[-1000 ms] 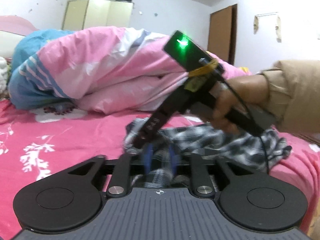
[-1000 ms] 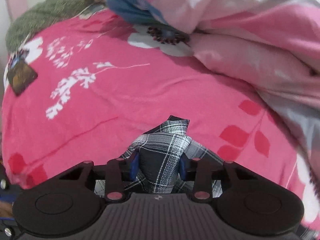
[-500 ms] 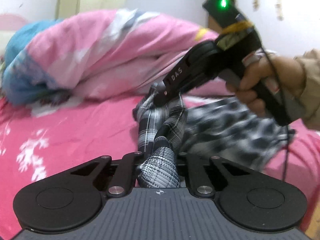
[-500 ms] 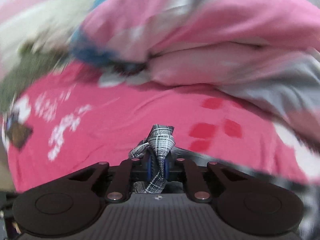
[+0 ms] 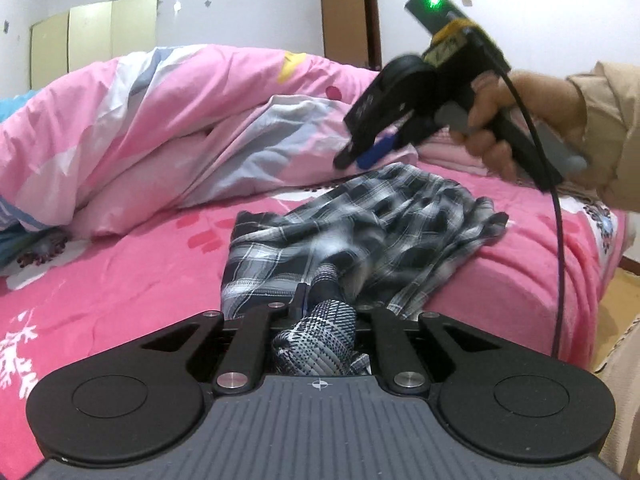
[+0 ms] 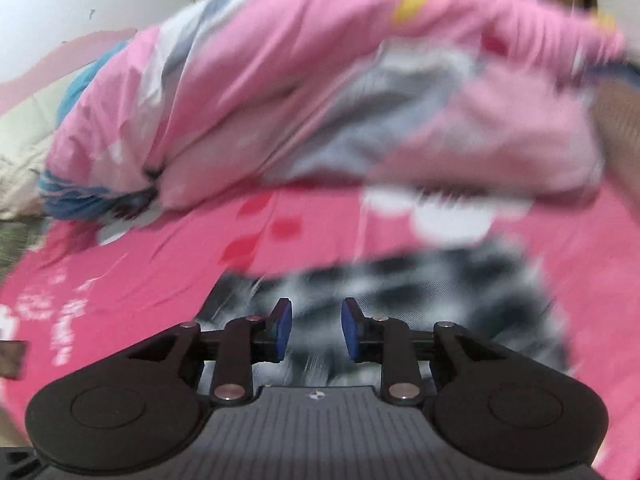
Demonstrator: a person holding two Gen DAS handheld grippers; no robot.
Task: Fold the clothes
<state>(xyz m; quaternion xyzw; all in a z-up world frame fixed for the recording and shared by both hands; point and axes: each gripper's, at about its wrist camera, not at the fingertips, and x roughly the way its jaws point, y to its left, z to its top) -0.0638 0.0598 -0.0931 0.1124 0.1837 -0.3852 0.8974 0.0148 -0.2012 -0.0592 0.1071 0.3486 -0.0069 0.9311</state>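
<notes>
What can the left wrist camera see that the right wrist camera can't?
Only the left wrist view shows the person's hand, the wooden door, and the left claw pinching the checked cloth. Only the right wrist view shows both blue pads of the right claw opening, with nothing between them. Both show the pink quilt and pink sheet.

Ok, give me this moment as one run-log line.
task: fold clothes | left gripper: shut on plaid shirt | right gripper: opening, nothing between fingers, above shirt | shirt: crumpled on pink bedsheet
</notes>
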